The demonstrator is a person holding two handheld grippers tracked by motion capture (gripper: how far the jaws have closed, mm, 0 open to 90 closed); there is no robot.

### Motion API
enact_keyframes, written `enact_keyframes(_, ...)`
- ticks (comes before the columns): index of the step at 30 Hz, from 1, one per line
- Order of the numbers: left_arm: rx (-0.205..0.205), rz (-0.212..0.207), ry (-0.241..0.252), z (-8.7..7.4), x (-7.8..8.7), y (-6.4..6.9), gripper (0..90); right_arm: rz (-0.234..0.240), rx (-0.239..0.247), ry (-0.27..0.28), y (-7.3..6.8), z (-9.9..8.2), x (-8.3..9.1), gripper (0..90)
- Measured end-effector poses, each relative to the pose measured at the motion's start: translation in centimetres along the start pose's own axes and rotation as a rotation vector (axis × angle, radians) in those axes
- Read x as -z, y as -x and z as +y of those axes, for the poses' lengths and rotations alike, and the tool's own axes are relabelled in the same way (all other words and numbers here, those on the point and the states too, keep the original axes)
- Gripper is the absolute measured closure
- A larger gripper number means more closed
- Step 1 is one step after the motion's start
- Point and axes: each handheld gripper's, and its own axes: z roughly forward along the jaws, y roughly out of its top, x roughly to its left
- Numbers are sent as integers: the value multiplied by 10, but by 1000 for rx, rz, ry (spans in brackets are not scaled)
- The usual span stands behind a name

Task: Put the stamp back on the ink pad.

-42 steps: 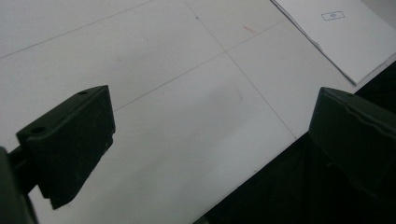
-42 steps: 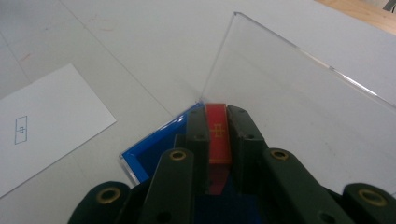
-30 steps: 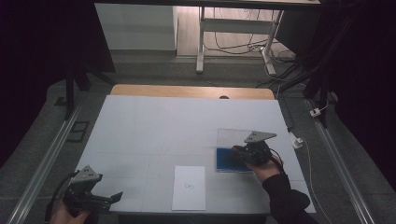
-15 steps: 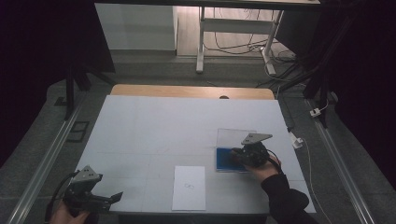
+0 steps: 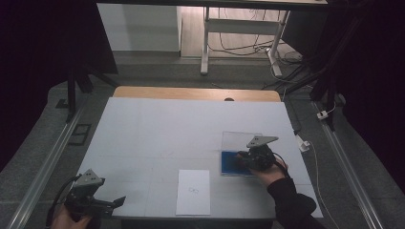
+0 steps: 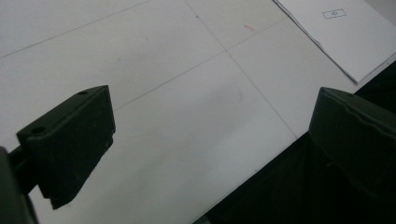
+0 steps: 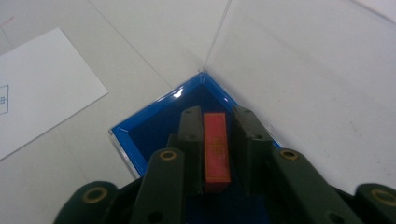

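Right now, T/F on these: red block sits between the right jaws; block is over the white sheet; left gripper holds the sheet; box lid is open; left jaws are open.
1. A red block sits between the right gripper jaws. True.
2. The block is over the white sheet. False: it is over the blue box.
3. The left gripper holds the sheet. False: its jaws are empty, above the table.
4. The clear lid is open. True.
5. The left jaws are open. True.
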Motion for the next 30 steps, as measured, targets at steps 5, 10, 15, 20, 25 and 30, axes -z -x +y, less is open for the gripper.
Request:
enact_keyframes(5,1,-2,2,0,0,0,10,0,-20,16,-2,3,4,664)
enact_keyframes(10,3,-4,5,0,0,-1,10,0,-40,11,-4,4,5,576)
enact_keyframes(15,4,-5,4,0,0,-1,9,-4,-65,20,-6,5,9,480)
enact_keyframes(20,4,-4,4,0,0,-1,10,-8,-79,26,-8,5,13,390)
enact_keyframes(25,4,-5,5,0,1,-1,9,-7,-101,49,-10,5,18,279)
enact_keyframes(30,6,-4,5,0,1,-1,9,-4,-125,67,-13,5,22,165)
